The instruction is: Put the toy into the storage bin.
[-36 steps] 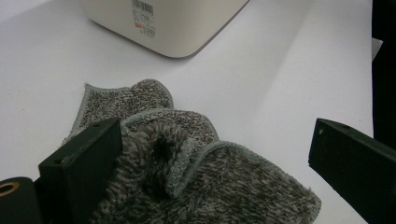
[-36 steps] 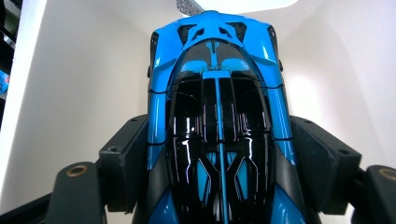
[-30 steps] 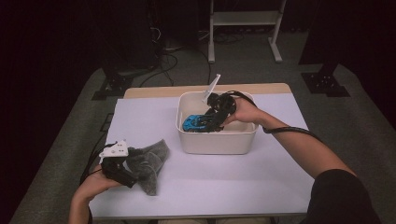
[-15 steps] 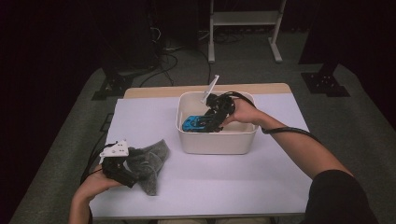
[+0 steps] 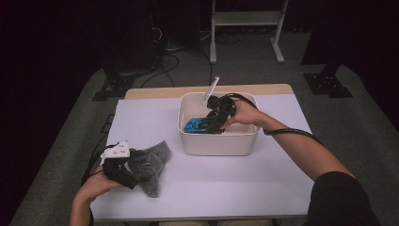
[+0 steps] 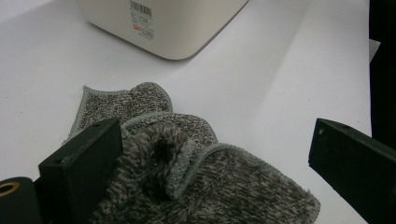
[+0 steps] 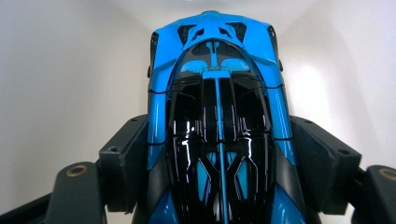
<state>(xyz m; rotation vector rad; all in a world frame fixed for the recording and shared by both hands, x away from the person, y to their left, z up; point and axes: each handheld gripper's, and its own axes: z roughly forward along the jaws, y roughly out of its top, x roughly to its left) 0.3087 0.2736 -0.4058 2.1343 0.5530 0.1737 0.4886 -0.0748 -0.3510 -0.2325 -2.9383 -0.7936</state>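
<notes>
Dark room, grey carpet, cables and a white stand leg at the far side; white surface (image 5: 226, 183) in the middle with a wood strip along its far edge.

High view: off-white tub (image 5: 219, 143) sits at centre-far on the surface. Right gripper (image 5: 212, 123) reaches down into the tub, hand (image 5: 244, 113) over the rim, black cable trailing right along the forearm. Blue toy car (image 5: 195, 125) is inside the tub at the gripper tip, left half of the tub. White tag or plate sticks up above the far rim of the tub. Left gripper (image 5: 123, 173) at near left, grey plate on top, resting on a grey cloth (image 5: 153, 162) that lies crumpled on the surface, well apart from the tub.

Left gripper view: cloth (image 6: 187, 186) bunched between the two black fingers (image 6: 81, 163), left finger touching the pile, right finger standing off with bare surface between it and the cloth. Fingers wide open, no pinch on the cloth. Tub (image 6: 173, 23) wall with a barcode label at the far side, apart from the cloth.

Right gripper view: car (image 7: 217, 121) seen from above, blue body with glossy black roof, nose pointing away, white tub walls around it. Both fingers (image 7: 123, 158) press against the car's flanks, one each side. Fingers spread wide but closed onto the car, gripping it inside the tub.
</notes>
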